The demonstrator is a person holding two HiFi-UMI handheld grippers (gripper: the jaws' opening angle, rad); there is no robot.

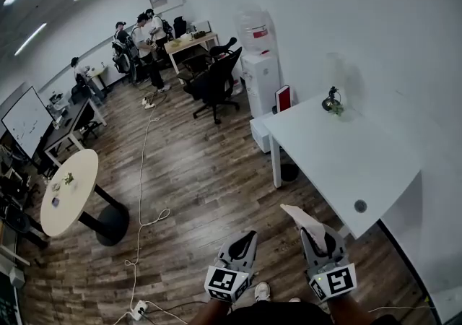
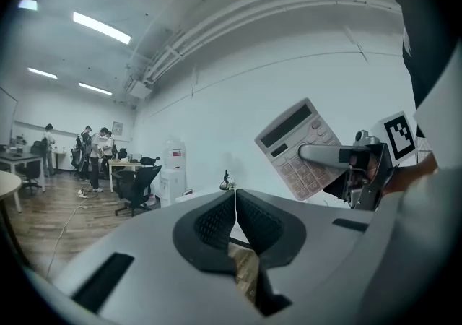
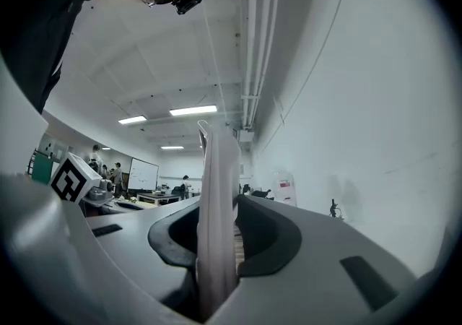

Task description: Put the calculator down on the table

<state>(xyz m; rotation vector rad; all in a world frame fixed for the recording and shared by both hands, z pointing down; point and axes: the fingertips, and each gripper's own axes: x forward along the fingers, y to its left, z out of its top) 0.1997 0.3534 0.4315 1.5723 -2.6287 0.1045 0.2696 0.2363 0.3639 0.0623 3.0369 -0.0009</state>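
Your right tool [image 1: 320,243] pinches the calculator [image 1: 302,217] by one edge, in the air short of the white counter [image 1: 339,161]; your left tool [image 1: 242,245] is closed, empty. Carry it over the bare top, lay it flat, then release.

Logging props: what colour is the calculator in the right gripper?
The flat rectangular calculator is pale pink; the left gripper view shows it best.
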